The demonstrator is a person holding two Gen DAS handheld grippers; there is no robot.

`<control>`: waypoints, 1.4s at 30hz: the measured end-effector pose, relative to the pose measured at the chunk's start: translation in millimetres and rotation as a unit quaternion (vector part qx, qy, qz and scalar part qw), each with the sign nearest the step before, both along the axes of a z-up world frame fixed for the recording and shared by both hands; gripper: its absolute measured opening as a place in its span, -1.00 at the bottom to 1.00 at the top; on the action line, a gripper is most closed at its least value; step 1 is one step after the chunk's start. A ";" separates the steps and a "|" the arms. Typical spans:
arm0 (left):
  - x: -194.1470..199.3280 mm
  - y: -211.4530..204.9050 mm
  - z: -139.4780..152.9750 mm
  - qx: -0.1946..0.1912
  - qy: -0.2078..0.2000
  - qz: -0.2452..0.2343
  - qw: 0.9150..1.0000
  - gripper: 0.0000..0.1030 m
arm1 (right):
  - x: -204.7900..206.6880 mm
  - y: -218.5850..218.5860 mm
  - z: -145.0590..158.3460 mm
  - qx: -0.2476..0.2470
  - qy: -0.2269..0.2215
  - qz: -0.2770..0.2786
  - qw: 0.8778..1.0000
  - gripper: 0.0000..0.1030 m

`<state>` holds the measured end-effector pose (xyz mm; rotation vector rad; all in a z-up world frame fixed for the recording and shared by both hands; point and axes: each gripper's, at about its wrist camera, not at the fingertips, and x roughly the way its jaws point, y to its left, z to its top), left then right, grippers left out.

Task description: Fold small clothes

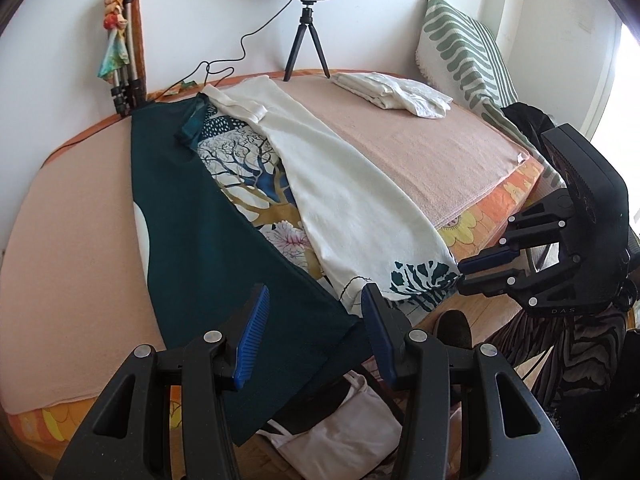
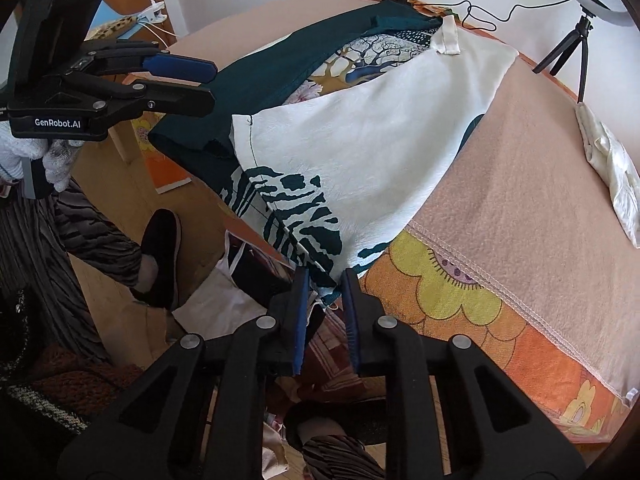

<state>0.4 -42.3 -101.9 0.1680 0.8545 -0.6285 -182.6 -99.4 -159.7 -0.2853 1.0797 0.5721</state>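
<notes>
A long garment lies along the bed, dark green (image 1: pixel 208 216) on the left, white (image 1: pixel 352 200) on the right, with a tree print between. It also shows in the right wrist view (image 2: pixel 360 136). My left gripper (image 1: pixel 316 324) is open, its jaws straddling the green hem at the bed's near edge. My right gripper (image 2: pixel 326 300) has its jaws narrowly apart around the white hem's printed corner (image 2: pixel 304 232); it shows from the side in the left wrist view (image 1: pixel 464 276).
A folded white cloth (image 1: pixel 396 90) lies at the far side of the pink blanket (image 1: pixel 432 148). A ring light on a tripod (image 1: pixel 306 36) stands at the wall. A striped pillow (image 1: pixel 464 48) leans far right. Clothes (image 1: pixel 336 436) lie on the floor below.
</notes>
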 end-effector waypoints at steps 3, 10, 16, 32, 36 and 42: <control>4.9 1.2 -4.6 0.006 0.004 0.006 1.000 -0.10 | -2.6 5.6 -3.7 -0.015 0.002 0.016 1.000 -0.65; 17.3 6.3 -17.2 0.006 0.029 0.018 0.999 -0.10 | -9.9 13.9 -4.9 -0.054 -0.022 0.035 0.998 -0.90; 16.4 10.4 -14.6 0.006 0.020 0.028 0.999 -0.10 | 0.9 5.5 23.5 -0.016 -0.072 -0.037 0.997 -0.98; 10.7 35.3 2.6 -0.005 0.003 0.050 0.999 -0.10 | -15.2 -17.3 3.6 0.009 0.044 -0.112 0.993 -0.98; 4.9 65.2 8.5 -0.027 0.012 0.076 0.997 -0.10 | -6.3 -51.9 13.9 0.092 0.064 -0.152 0.982 -0.86; 4.3 99.3 -13.9 -0.054 0.097 0.116 0.987 -0.10 | 25.0 -67.3 3.2 0.141 0.106 -0.183 0.967 -0.69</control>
